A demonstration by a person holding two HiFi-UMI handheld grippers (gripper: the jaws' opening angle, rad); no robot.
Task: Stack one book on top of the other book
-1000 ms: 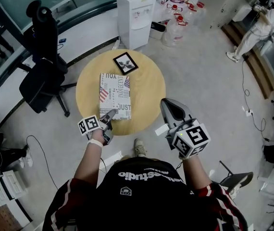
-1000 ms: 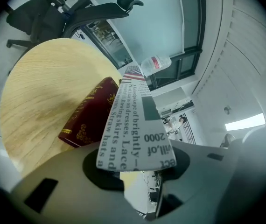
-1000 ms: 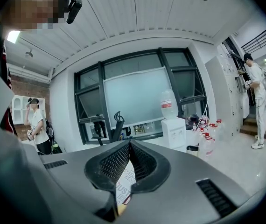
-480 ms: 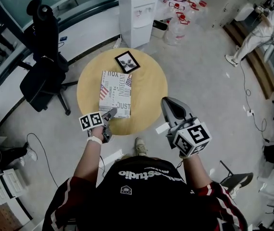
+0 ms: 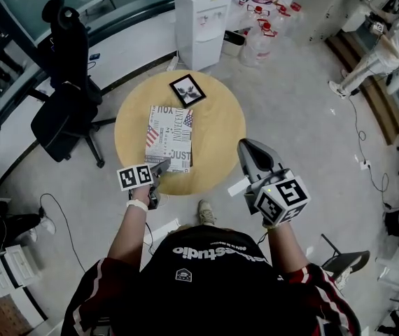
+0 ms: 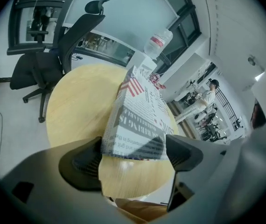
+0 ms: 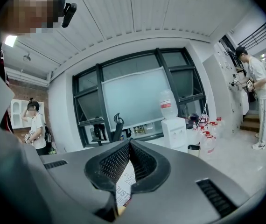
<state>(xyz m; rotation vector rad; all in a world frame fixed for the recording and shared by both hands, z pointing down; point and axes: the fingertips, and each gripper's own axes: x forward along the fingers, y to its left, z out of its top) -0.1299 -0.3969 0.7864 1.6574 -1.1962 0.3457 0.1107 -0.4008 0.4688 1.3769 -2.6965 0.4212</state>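
Observation:
A thick book with a newspaper-and-flag print cover lies flat on the round wooden table. My left gripper is at the book's near end, pointing down at it. In the left gripper view the jaws are opening and the book's near end lies between the two pads without being pressed. My right gripper hangs in the air off the table's right edge. It is shut with nothing in it. A small black-framed flat item lies at the table's far edge.
A black office chair stands left of the table and a white water dispenser behind it, with water bottles beside. A person stands far right. My shoe is under the near edge.
The left gripper's jaws have spread apart around the book's near end and the hand has rolled a little. The book lies still. The right gripper has not moved.

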